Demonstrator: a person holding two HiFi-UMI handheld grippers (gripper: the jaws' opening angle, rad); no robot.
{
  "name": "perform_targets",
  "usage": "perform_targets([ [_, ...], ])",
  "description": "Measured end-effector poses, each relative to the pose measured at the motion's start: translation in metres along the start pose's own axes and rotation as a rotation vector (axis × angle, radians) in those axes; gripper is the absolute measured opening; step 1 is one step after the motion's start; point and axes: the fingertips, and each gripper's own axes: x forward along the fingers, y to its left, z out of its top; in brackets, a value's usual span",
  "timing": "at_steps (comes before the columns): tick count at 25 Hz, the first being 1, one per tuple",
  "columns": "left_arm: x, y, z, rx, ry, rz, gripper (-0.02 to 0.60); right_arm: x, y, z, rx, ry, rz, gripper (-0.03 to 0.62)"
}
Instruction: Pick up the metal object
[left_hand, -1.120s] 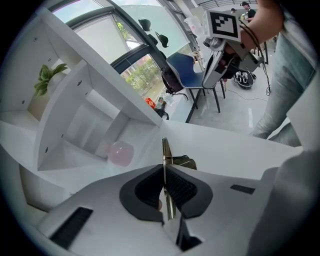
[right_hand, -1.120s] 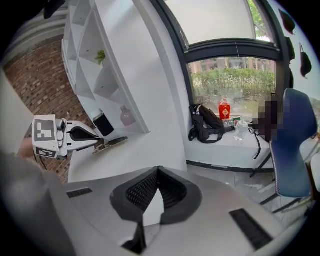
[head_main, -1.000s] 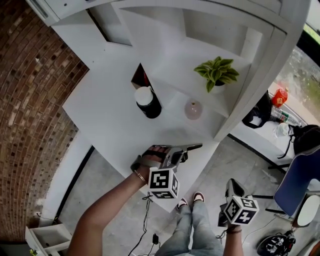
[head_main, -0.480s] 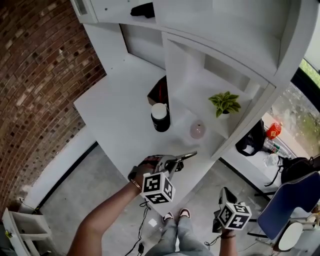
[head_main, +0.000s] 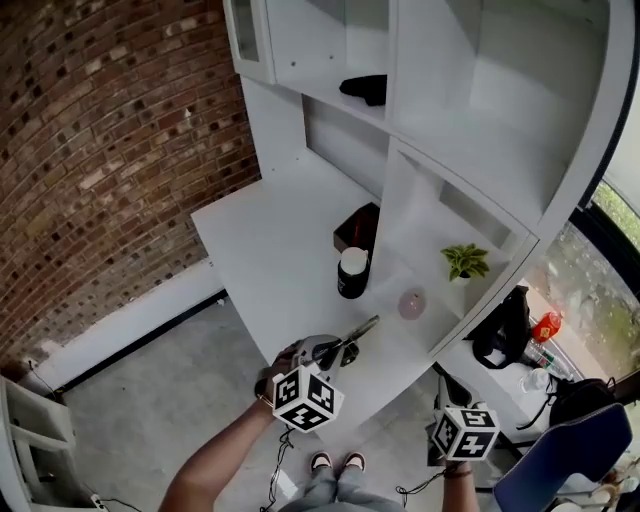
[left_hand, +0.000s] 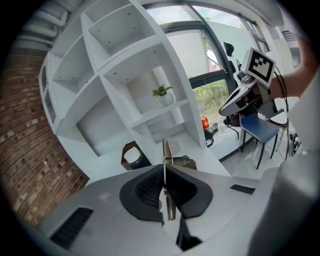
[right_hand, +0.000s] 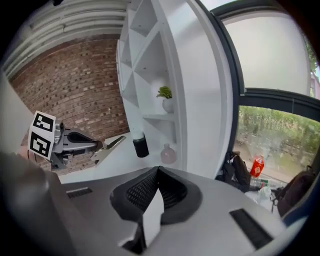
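The metal object (head_main: 360, 329) is a flat, thin strip. It sticks out from my left gripper (head_main: 338, 350), which is shut on it above the front edge of the white desk (head_main: 270, 250). In the left gripper view the metal object (left_hand: 165, 152) shows edge-on, clamped between the black pads (left_hand: 147, 187). The right gripper view shows the metal object (right_hand: 113, 143) from the side, jutting from the left gripper (right_hand: 85, 143). My right gripper (head_main: 442, 388) hangs low at the right, off the desk, with its jaws (right_hand: 157, 181) shut and nothing between them.
A black bottle with a white cap (head_main: 352, 272), a pink vase (head_main: 412, 303) and a dark red box (head_main: 358, 228) stand on the desk by the white shelf unit (head_main: 440, 130). A potted plant (head_main: 466, 262) sits in a cubby. Brick wall (head_main: 100, 150) left; blue chair (head_main: 560, 460) right.
The head view has pulled back and up, showing more shelves and wall. My left gripper keeps its hold on the metal object, which now tilts upward. The right gripper stays low.
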Motion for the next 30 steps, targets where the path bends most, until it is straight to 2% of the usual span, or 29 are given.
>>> perform_targets([
  [3,-0.021,0.01,-0.003,-0.139,-0.022,0.068,0.015,-0.003,0.018,0.025,-0.069,-0.031,0.04,0.0],
  [9,-0.064,0.029,-0.011,-0.492,-0.08,0.227,0.015,-0.006,0.039,0.067,-0.161,-0.107,0.089,0.0],
  [13,-0.09,0.049,-0.014,-0.63,-0.143,0.352,0.015,-0.008,0.047,0.095,-0.155,-0.182,0.091,0.0],
  [15,-0.097,0.056,-0.015,-0.667,-0.16,0.38,0.015,-0.008,0.053,0.107,-0.136,-0.218,0.096,0.0],
  [19,-0.11,0.064,-0.013,-0.667,-0.177,0.409,0.015,-0.009,0.068,0.113,-0.118,-0.237,0.128,0.0],
  [25,-0.117,0.07,-0.014,-0.678,-0.189,0.42,0.015,-0.007,0.081,0.111,-0.129,-0.234,0.139,0.0],
  [30,-0.112,0.074,-0.019,-0.705,-0.189,0.408,0.015,-0.006,0.082,0.112,-0.161,-0.236,0.115,0.0],
])
